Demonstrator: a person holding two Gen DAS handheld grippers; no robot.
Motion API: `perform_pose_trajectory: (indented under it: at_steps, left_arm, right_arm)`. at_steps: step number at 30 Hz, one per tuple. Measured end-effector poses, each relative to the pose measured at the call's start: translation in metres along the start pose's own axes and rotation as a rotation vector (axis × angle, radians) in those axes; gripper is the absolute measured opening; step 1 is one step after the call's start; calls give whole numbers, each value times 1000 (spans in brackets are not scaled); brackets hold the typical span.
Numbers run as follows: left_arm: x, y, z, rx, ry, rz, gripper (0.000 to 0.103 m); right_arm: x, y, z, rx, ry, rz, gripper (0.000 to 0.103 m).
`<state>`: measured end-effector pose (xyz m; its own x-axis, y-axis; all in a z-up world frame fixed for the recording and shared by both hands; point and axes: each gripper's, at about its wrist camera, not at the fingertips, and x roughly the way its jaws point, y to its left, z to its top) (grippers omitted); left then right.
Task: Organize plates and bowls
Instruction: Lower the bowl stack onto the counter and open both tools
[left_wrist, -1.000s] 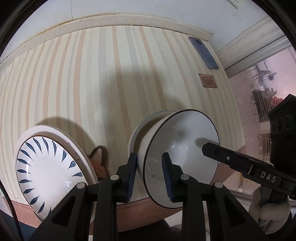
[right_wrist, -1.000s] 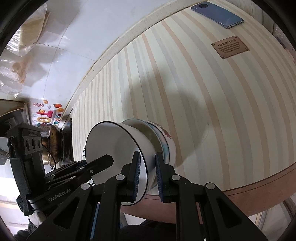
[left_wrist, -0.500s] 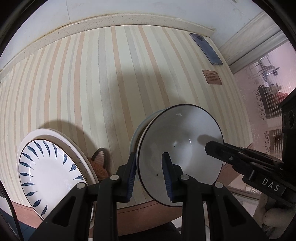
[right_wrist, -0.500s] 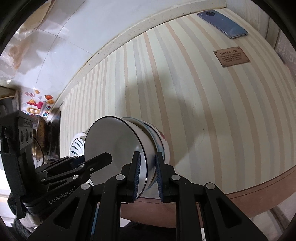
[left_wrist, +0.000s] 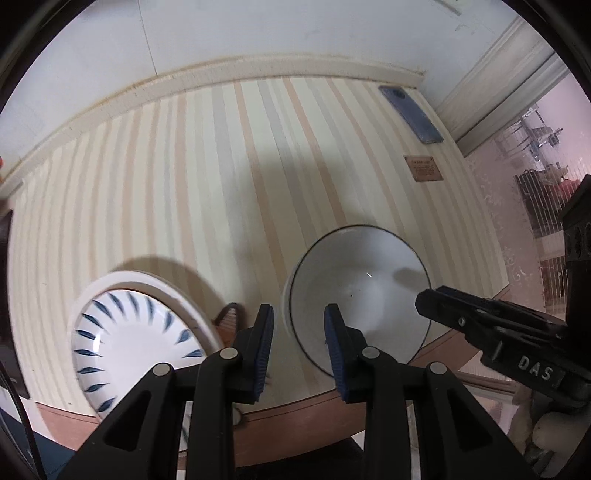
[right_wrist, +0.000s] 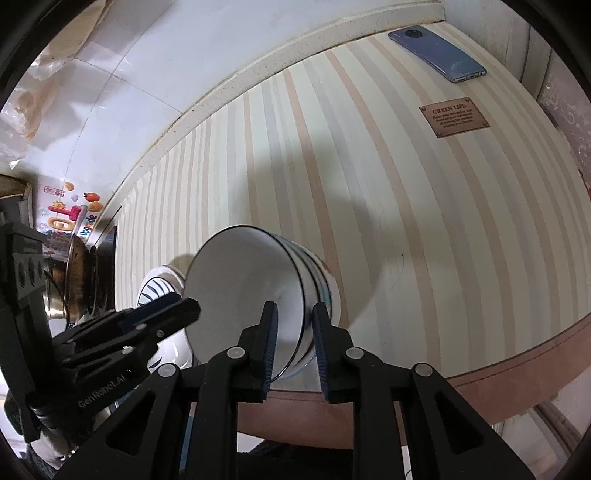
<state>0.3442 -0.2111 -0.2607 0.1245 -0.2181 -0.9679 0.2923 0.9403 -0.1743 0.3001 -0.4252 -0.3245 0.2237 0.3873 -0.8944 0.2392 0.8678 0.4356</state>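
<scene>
A white bowl with a thin dark rim (left_wrist: 362, 288) (right_wrist: 243, 288) sits nested in a patterned bowl (right_wrist: 325, 291) near the table's front edge. My left gripper (left_wrist: 299, 347) hovers over the top bowl's left rim. Its jaws stand narrowly apart, astride the rim, and striped cloth shows between the outer pad and the bowl wall. My right gripper (right_wrist: 294, 332) straddles the opposite rim. Its jaws are opening, with a gap on both sides of the rim. The right gripper's fingers (left_wrist: 461, 314) also reach in over the bowl's right side. A blue-leaf plate (left_wrist: 129, 332) lies on a larger white plate (left_wrist: 122, 277) to the left.
The striped tablecloth ends at a brown table edge (left_wrist: 295, 413) just below the bowls. A blue phone (right_wrist: 436, 55) and a small brown plaque (right_wrist: 454, 116) lie at the far right. A metal pot (right_wrist: 74, 280) stands beyond the plates, and a small brown object (left_wrist: 229, 317) lies between plates and bowls.
The top bowl went from tilted to settled level in the lower bowl. The right jaws have parted from its rim. The left gripper has pulled up and the rim has left its pad.
</scene>
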Motion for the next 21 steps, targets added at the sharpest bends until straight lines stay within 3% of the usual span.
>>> perform_pose_trajectory:
  at_steps: [1, 3, 5, 7, 8, 11, 16, 18, 21]
  left_arm:
    - [-7, 1, -1, 5, -13, -2, 26]
    - [-22, 2, -5, 19, -40, -3, 27]
    - [-37, 4, -8, 28, -63, -5, 36]
    - [-48, 4, -12, 31, -81, -15, 39]
    - [-55, 5, -14, 36, -93, -13, 43]
    - [-74, 6, -20, 50, -130, -23, 83]
    - [-105, 2, -32, 94, -213, -18, 87]
    - [-115, 0, -35, 97, -226, -40, 100]
    - [-131, -3, -41, 110, -263, -56, 101]
  right_arm:
    - [-5, 3, -2, -6, -11, -12, 47]
    - [-17, 11, -7, -21, -38, -29, 60]
    - [-30, 18, -13, -32, -61, -49, 66]
    - [-44, 27, -22, -47, -83, -76, 85]
    - [-50, 31, -26, -54, -93, -87, 87]
    - [-70, 44, -39, -86, -119, -148, 91]
    - [-105, 63, -64, -119, -196, -175, 96]
    - [-117, 70, -72, -121, -229, -190, 96]
    - [-137, 77, -82, -115, -271, -206, 98]
